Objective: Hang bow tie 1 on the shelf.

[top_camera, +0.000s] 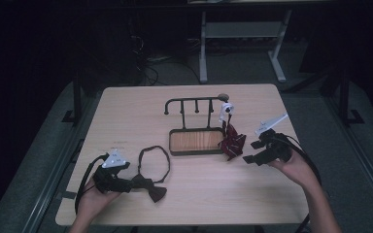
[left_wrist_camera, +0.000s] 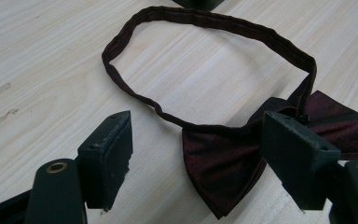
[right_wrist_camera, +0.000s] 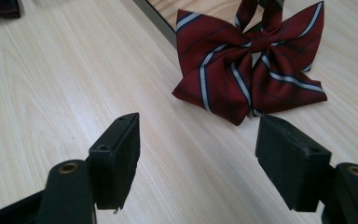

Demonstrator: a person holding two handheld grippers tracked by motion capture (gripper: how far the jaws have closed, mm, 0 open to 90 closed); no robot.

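While the left gripper [top_camera: 126, 184] rests at the near left of the table [top_camera: 126, 104] with its jaws spread over a dark bow tie [left_wrist_camera: 242, 154], the right gripper [top_camera: 255, 150] sits at the right, jaws also spread and empty, aimed at a striped bow tie [right_wrist_camera: 249, 70]. That striped tie lies on the table just right of a small rack [top_camera: 194, 104] with a wooden tray base, and its strap seems to run up toward the rack's right end. The dark tie lies flat, its loop [left_wrist_camera: 205, 28] stretching toward the far side, one wing between the left jaws, which do not yet press on it. My reading is that the step in hand is reaching for a tie, probably to hang it on the rack. Next, the left jaws need to close on the knot or wing.
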